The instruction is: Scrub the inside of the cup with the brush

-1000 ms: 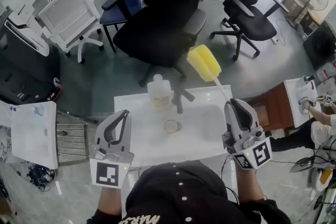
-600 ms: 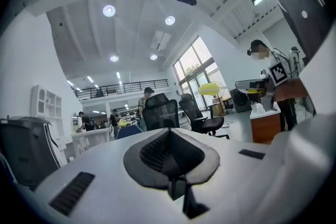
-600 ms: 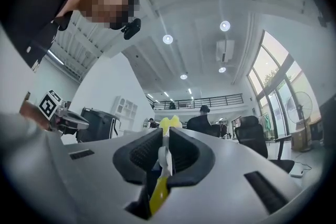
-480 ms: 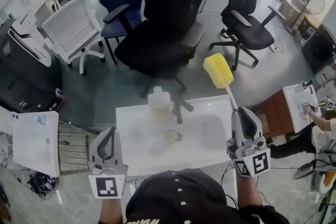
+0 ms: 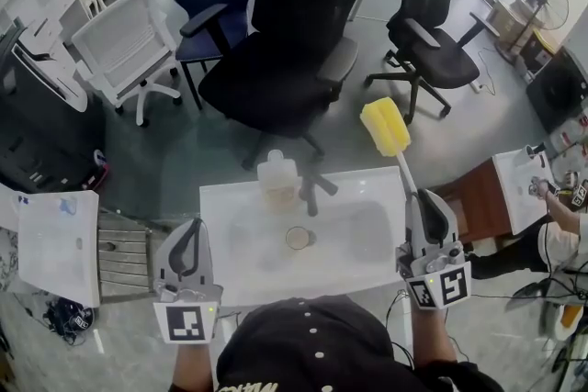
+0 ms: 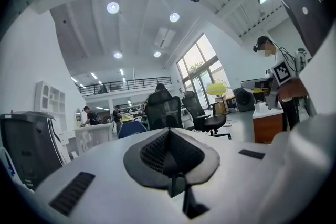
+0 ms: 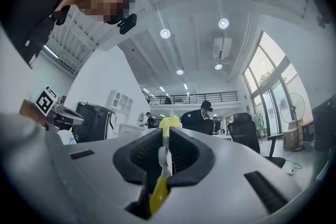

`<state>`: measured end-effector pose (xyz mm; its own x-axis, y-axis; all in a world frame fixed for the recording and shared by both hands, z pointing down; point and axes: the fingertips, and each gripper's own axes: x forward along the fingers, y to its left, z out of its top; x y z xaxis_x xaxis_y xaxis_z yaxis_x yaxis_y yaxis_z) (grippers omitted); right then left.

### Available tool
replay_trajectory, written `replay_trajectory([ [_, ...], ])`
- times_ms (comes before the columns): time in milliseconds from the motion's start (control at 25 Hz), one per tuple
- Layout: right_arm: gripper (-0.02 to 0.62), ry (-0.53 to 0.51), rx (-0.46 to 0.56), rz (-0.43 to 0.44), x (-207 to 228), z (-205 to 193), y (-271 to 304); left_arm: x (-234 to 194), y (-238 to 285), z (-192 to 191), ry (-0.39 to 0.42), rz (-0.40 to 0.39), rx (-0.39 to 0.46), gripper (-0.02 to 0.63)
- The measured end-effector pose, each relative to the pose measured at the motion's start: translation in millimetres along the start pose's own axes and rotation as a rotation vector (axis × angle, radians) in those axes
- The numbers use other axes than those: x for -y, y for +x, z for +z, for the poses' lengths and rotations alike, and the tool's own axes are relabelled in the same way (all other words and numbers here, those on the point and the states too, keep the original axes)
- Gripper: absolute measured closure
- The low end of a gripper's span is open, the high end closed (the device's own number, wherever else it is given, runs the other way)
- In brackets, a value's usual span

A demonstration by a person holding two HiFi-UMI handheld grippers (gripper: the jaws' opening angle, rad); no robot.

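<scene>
A small clear cup [image 5: 299, 239] stands upright in the middle of the white table [image 5: 358, 243]. My right gripper [image 5: 424, 200] is shut on the thin handle of the brush, whose yellow sponge head [image 5: 385, 127] sticks up and away beyond the table's far right edge, well apart from the cup. In the right gripper view the handle [image 7: 164, 157] runs between the pads of the right gripper [image 7: 166, 134], with the sponge head [image 7: 169, 123] past the tips. My left gripper [image 5: 188, 245] hovers at the table's near left corner, shut and empty; its jaws [image 6: 169, 136] meet with nothing between them.
A white plastic jug [image 5: 278, 179] stands at the table's far edge behind the cup. Black office chairs [image 5: 294, 41] and a white one [image 5: 119, 41] stand beyond the table. A brown cabinet [image 5: 478, 188] and another person's hand [image 5: 551, 197] are at the right.
Both grippers have drawn back toward the near table edge. The brush head has swung to the right and now stands more upright. The cup has not moved.
</scene>
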<state>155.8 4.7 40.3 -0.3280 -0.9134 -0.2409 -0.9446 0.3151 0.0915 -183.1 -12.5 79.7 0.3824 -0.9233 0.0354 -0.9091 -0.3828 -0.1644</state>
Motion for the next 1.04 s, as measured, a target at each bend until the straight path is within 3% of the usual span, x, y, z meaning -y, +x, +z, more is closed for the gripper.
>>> replay_trajectory([
  [1040, 0.543, 0.026, -0.032, 0.034, -8, -11, 12, 3, 17, -7, -0.019, -0.019, -0.013, 0.58],
])
